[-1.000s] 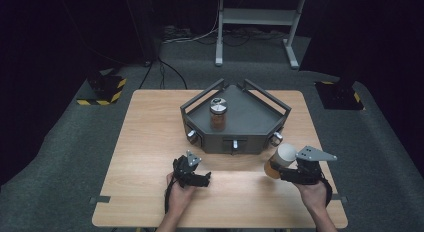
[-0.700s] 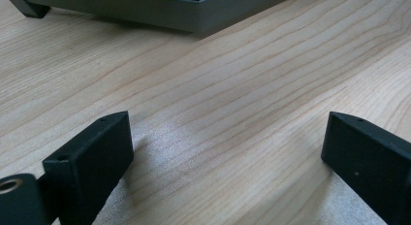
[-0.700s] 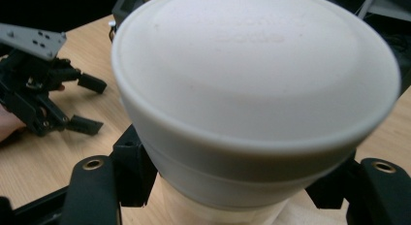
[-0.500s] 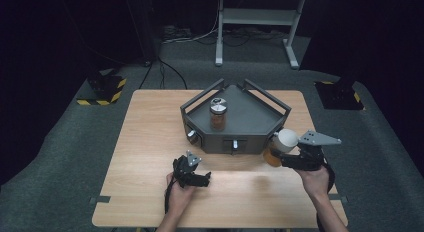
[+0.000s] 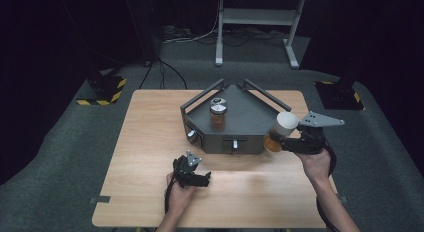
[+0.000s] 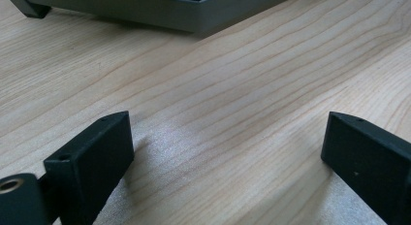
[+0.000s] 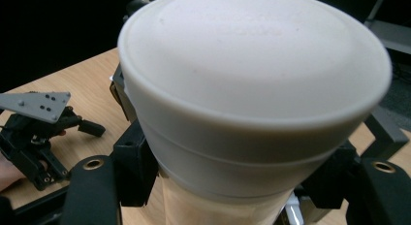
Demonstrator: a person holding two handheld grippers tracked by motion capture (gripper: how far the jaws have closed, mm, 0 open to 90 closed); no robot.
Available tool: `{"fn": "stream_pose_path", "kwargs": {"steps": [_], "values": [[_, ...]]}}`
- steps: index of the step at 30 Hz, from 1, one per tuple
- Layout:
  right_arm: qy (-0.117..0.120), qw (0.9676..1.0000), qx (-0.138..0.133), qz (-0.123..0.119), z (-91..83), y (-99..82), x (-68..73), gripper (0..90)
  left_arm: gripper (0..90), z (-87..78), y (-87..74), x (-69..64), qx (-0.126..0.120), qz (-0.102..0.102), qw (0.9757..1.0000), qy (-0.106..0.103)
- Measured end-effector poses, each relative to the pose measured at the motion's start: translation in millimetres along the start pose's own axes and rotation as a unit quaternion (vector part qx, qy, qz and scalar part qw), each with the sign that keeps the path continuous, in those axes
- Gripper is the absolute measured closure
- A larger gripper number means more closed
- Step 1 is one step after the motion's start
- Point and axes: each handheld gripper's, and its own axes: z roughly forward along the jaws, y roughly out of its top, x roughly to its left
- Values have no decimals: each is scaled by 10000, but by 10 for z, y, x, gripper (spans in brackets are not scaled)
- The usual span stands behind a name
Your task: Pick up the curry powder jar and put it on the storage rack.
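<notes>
My right gripper is shut on a jar with a white lid and amber contents. It holds the jar tilted in the air by the right front corner of the grey five-sided platform. In the right gripper view the white lid of the jar looms large between the pads of my right gripper. A second jar with a metal lid stands upright on the platform. My left gripper rests on the wooden table, open, and between the fingertips of my left gripper there is bare wood.
The platform has black rails along its back edges and knobs on its front face. Its grey base lies a short way ahead of the left jaws. The left gripper also appears in the right gripper view. Dark floor surrounds the table.
The right gripper has risen with the white-lidded jar and drawn closer to the platform's right front corner. The left gripper has stayed where it was.
</notes>
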Motion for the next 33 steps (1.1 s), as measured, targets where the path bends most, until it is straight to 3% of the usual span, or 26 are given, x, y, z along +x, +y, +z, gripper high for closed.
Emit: {"fn": "stream_pose_path", "kwargs": {"steps": [10,15,33], "values": [[-9,9997,-15,-232,182,246,31,339,49,0,-2,-2,-5,0,10000,7],[16,9999,-13,-112,313,310,3,340,49,0,-2,-3,-5,-10,10000,5],[-233,9995,124,190,767,498,-34,340,51,-2,-2,-3,-6,-8,10000,11]]}}
